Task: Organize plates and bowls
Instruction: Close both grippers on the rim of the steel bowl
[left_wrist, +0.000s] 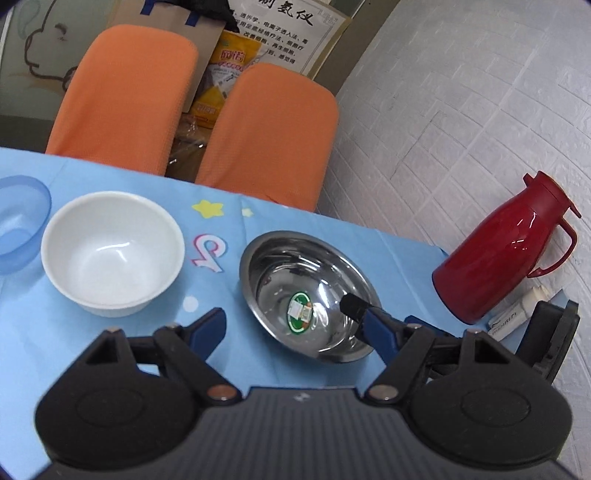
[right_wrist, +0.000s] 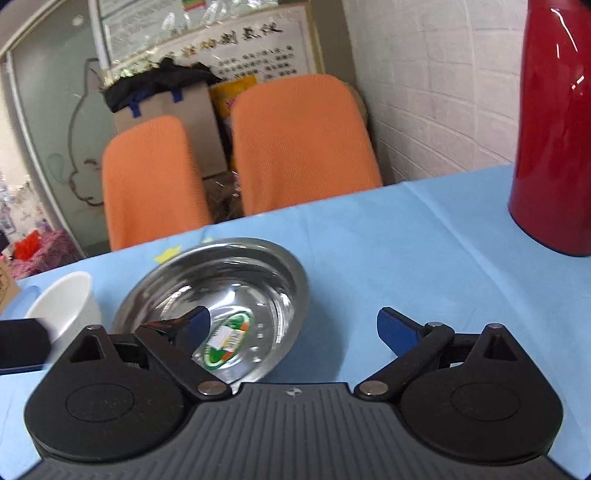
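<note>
Both grippers are wide apart and hold nothing. My right gripper (right_wrist: 291, 325) hangs low over the blue tablecloth (right_wrist: 406, 236). Its left finger (right_wrist: 197, 323) dips inside the metal bowl (right_wrist: 221, 280) and its right finger sits outside, over bare cloth at 3 o'clock of the bowl. So the bowl's wall is between my two fingers.

My left gripper (left_wrist: 295, 325) waits with its fingers spread too. From its camera the metal bowl (left_wrist: 306, 295) sits dead ahead, at 12 o'clock. A white bowl (left_wrist: 110, 254) stands at 10 o'clock, and a see-through blue bowl (left_wrist: 18, 229) is at 9 o'clock, by the edge of the view. A red jug (left_wrist: 506, 251) stands at 2 o'clock, well apart from the bowls.

I think the job now is to pinch the metal bowl by its rim. To do that well, I should close slowly so the shiny wall does not slip out. I want the rim deep between the pads, not at the tips. Then I should lift it straight up and keep clear of the white bowl, which is near. The bowl may tip, so I must keep it level.
</note>
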